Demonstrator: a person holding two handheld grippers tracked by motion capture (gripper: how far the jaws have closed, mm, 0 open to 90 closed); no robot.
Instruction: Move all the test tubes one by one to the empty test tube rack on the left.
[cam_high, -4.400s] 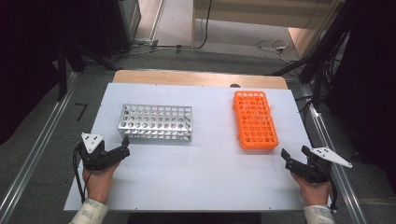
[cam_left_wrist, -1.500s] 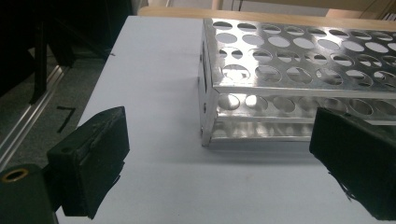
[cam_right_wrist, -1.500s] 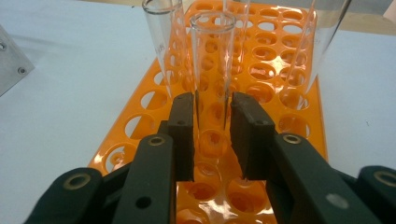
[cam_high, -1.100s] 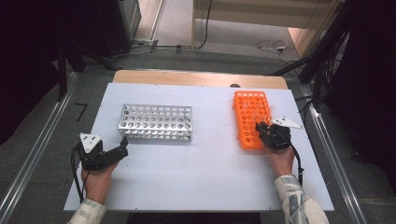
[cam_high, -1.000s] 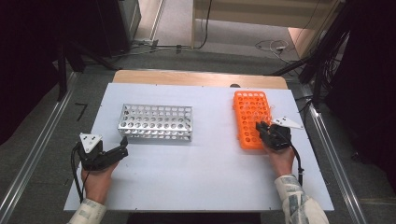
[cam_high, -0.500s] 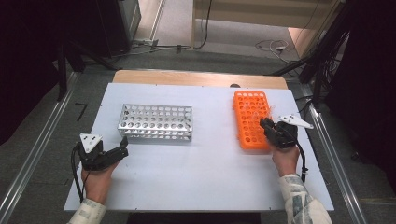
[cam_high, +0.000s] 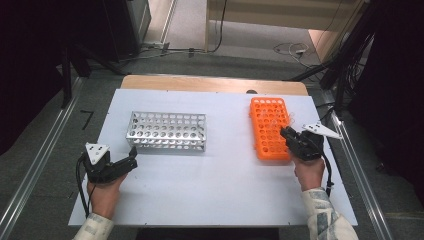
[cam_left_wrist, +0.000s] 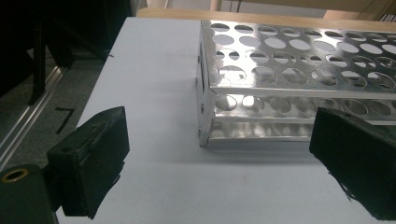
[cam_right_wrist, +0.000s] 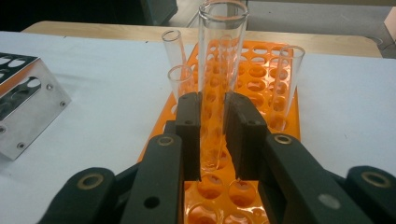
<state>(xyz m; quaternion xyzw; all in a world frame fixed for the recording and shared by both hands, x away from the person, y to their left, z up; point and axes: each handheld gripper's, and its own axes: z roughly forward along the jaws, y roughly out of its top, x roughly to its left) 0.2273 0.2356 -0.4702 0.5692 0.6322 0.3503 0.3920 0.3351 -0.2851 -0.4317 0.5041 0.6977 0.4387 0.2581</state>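
Note:
An orange tube rack (cam_high: 270, 127) lies at the table's right, a silver metal rack (cam_high: 166, 131) at its left. My right gripper (cam_high: 287, 134) is over the orange rack's near right part, shut on a clear glass test tube (cam_right_wrist: 215, 84) held upright, its bottom lifted just above the rack's holes (cam_right_wrist: 219, 184). Three more clear tubes (cam_right_wrist: 285, 86) stand in the orange rack behind it. My left gripper (cam_high: 131, 165) rests open on the table by the silver rack's near left corner (cam_left_wrist: 205, 135), nothing between its pads (cam_left_wrist: 91, 161).
The white table top (cam_high: 215, 185) is bare between the racks and toward the near edge. A wooden strip (cam_high: 215, 84) runs along the far edge. Metal rails (cam_high: 360, 170) flank both sides, with cables on the floor beyond.
My right gripper came from the table's near right corner to the orange rack, and over the last second has risen slightly with the tube. The left gripper has stayed put.

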